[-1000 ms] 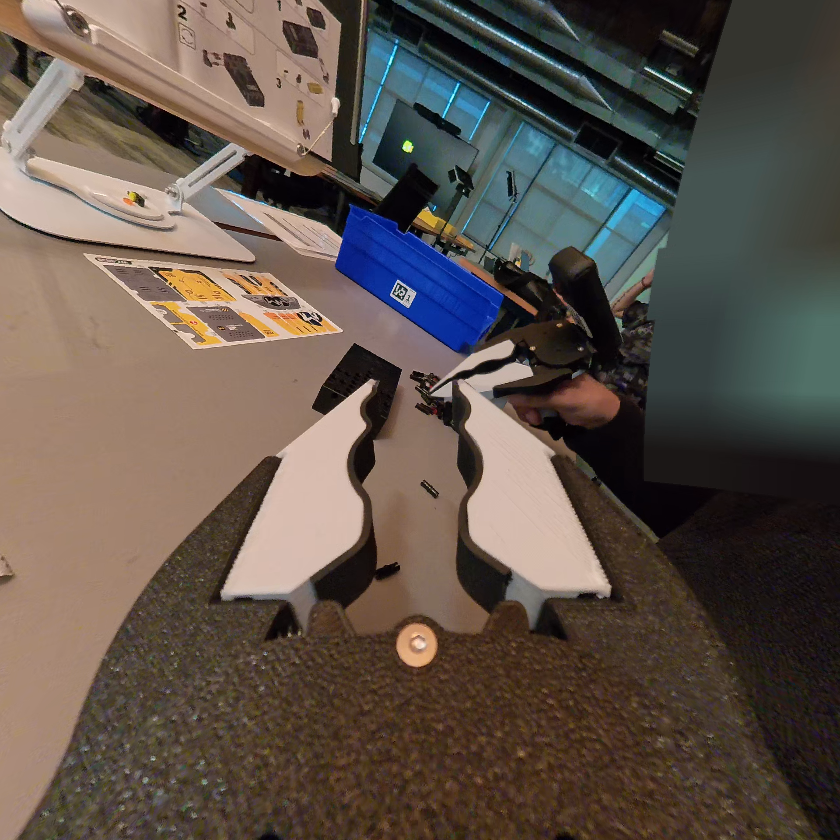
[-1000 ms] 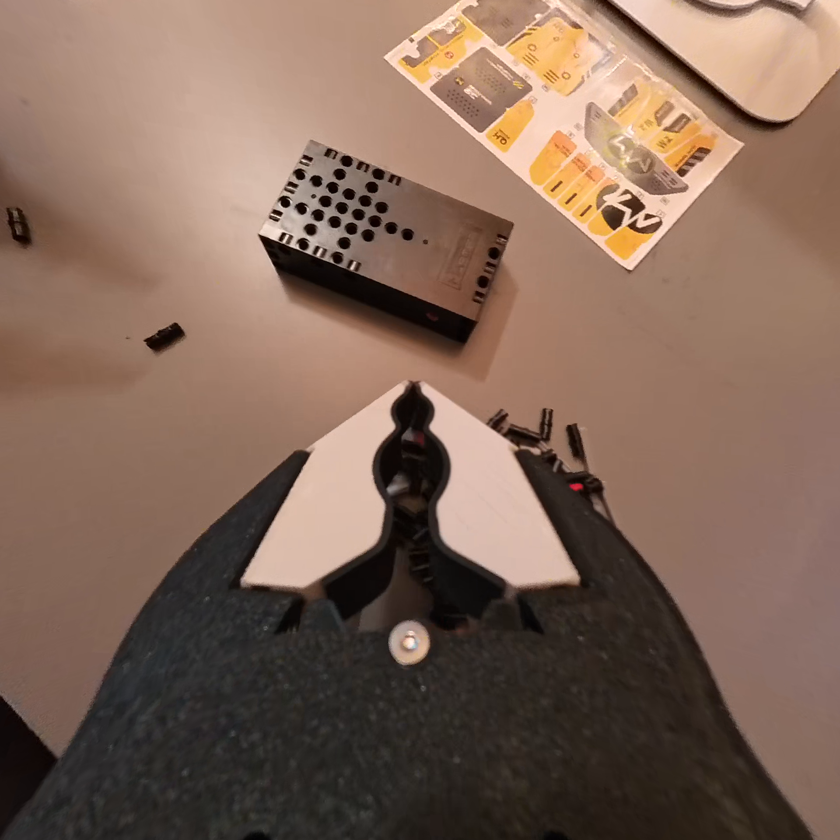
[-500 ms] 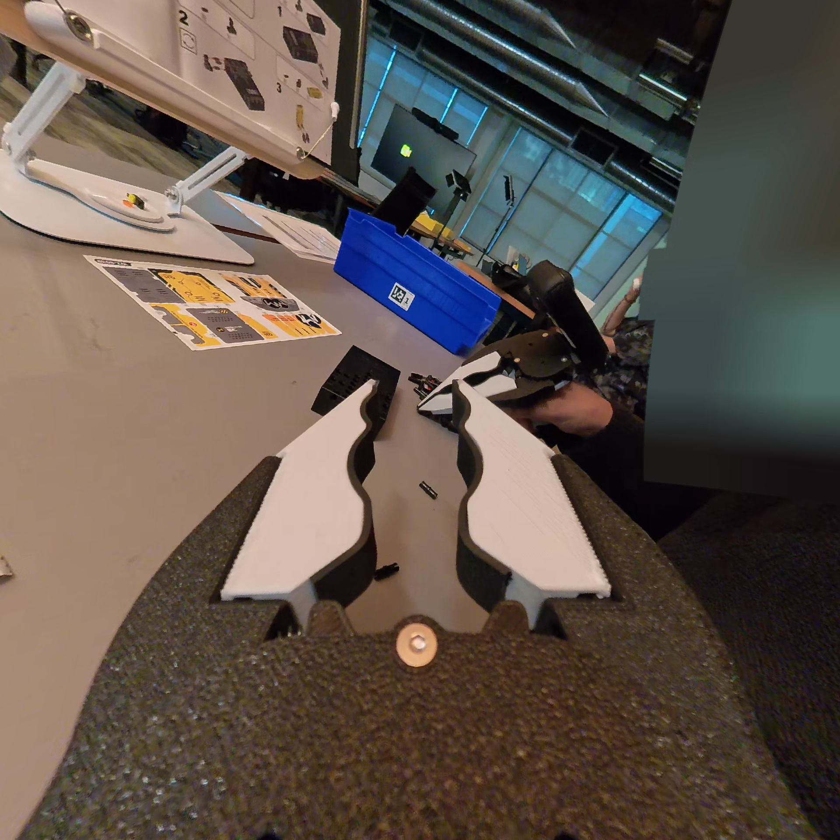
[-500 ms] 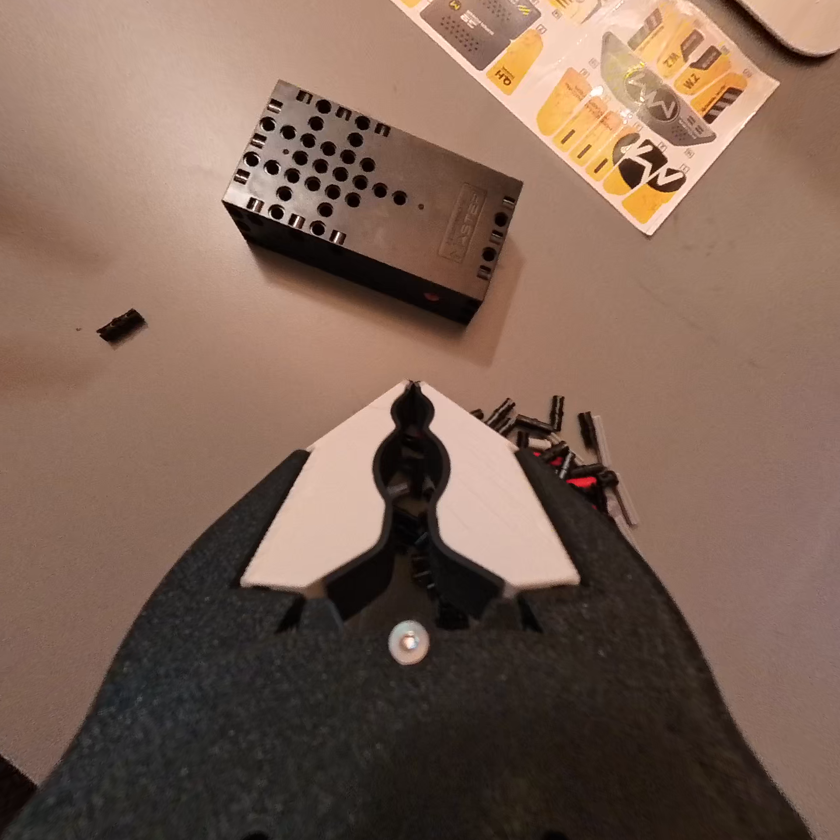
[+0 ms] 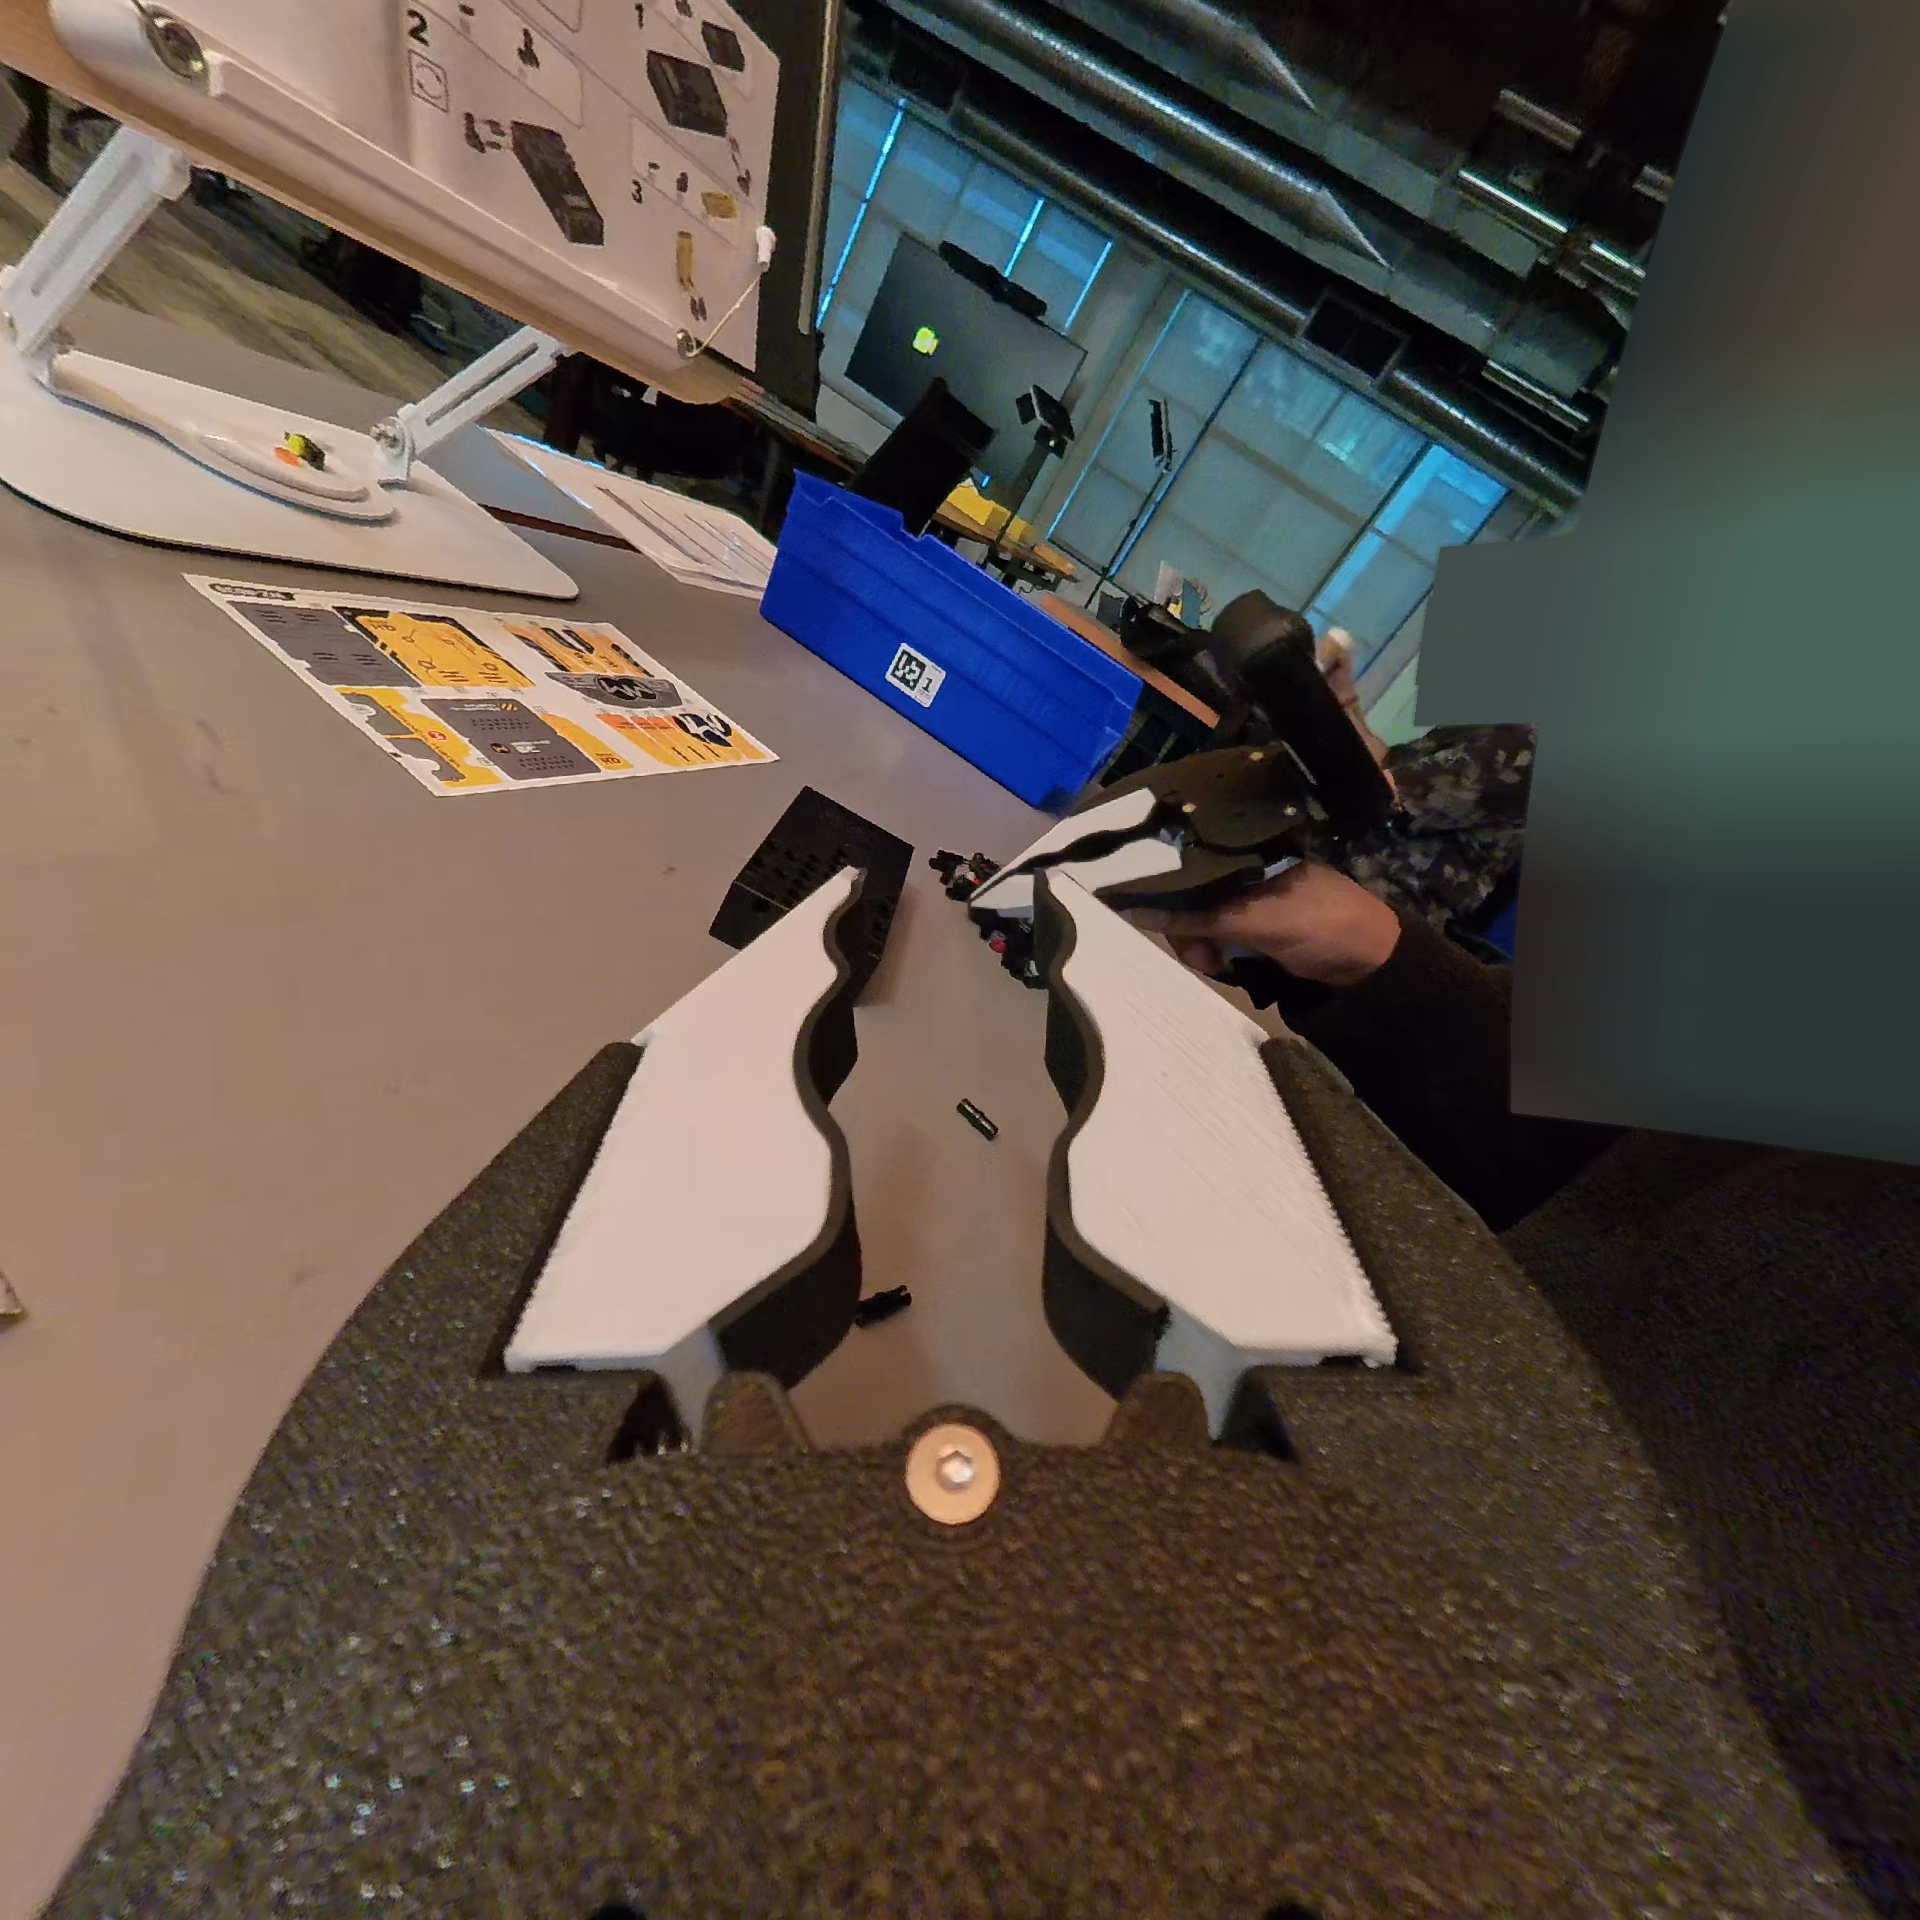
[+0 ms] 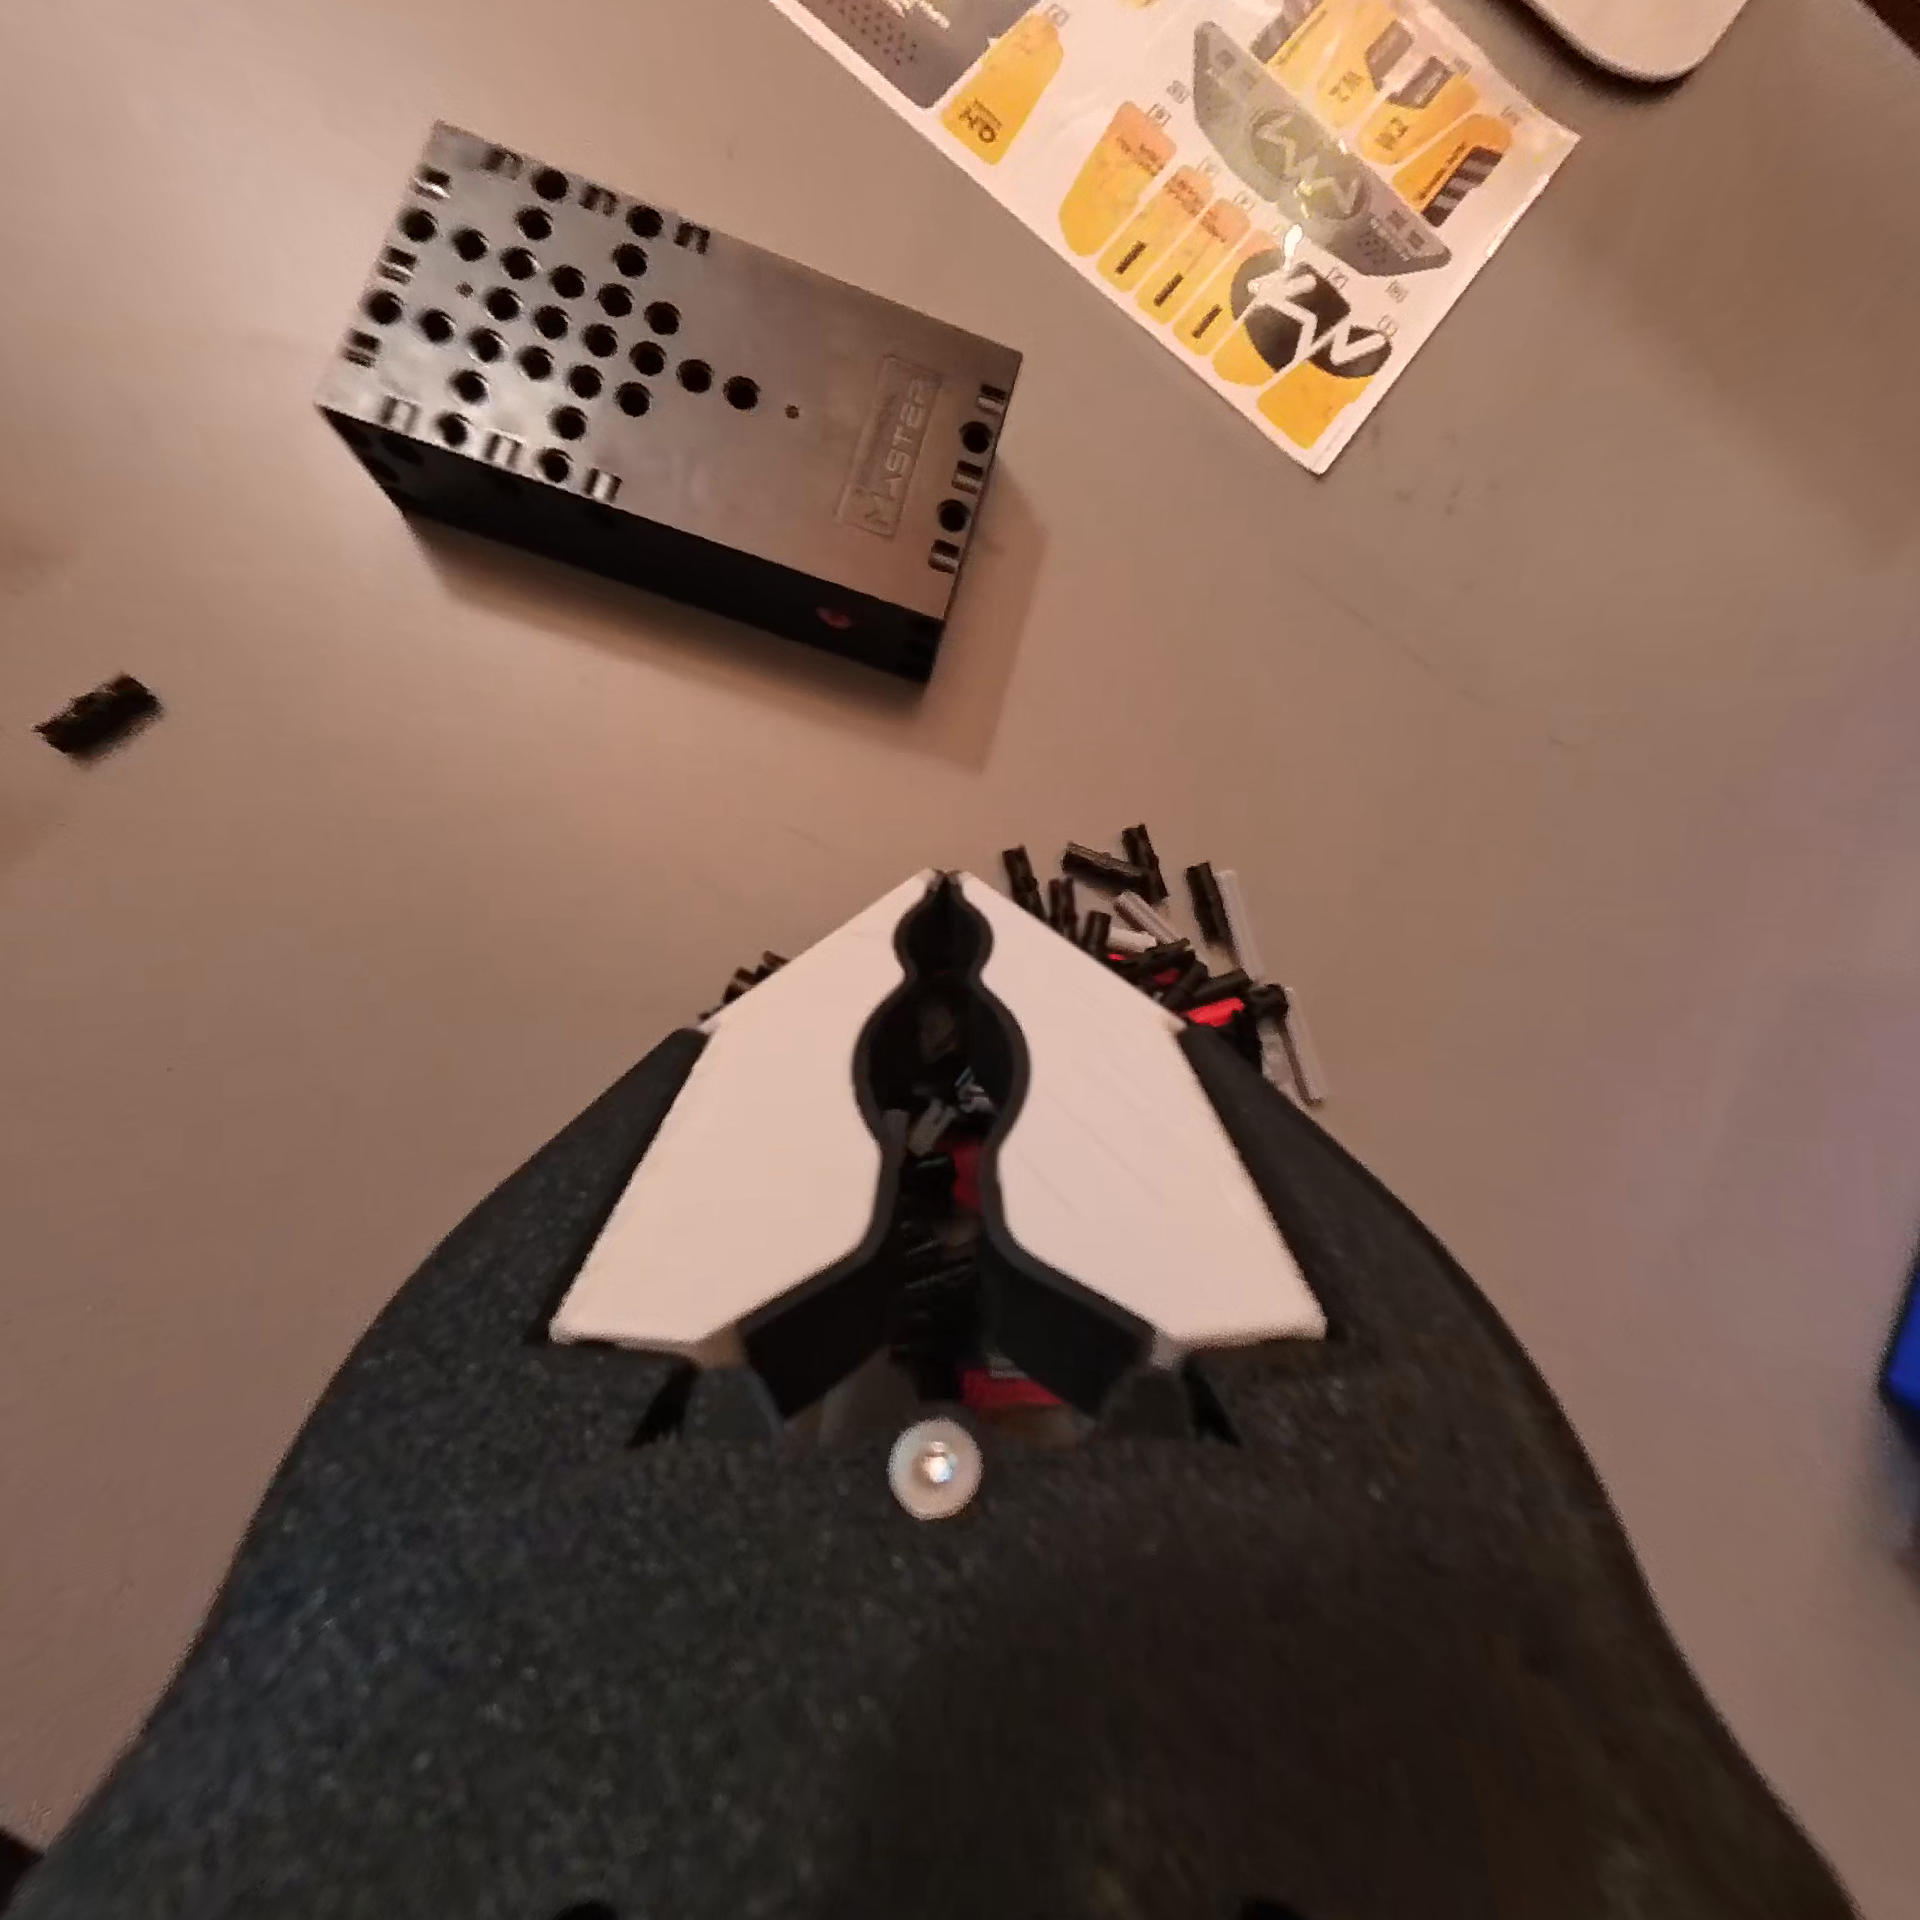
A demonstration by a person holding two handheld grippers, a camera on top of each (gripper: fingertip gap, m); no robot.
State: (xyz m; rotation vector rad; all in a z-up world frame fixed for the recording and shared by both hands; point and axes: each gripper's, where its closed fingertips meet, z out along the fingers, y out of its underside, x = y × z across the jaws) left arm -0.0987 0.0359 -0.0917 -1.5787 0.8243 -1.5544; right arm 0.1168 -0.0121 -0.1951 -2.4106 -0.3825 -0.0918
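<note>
- The left hand-held gripper has stayed put over the grey worktop, fingers wide apart, holding nothing. One small black pin lies between them.
- The black block with holes now looks closer.
- The right hand-held gripper has moved forward over the pile of small pins, tips together, nothing seen pinched.
</note>
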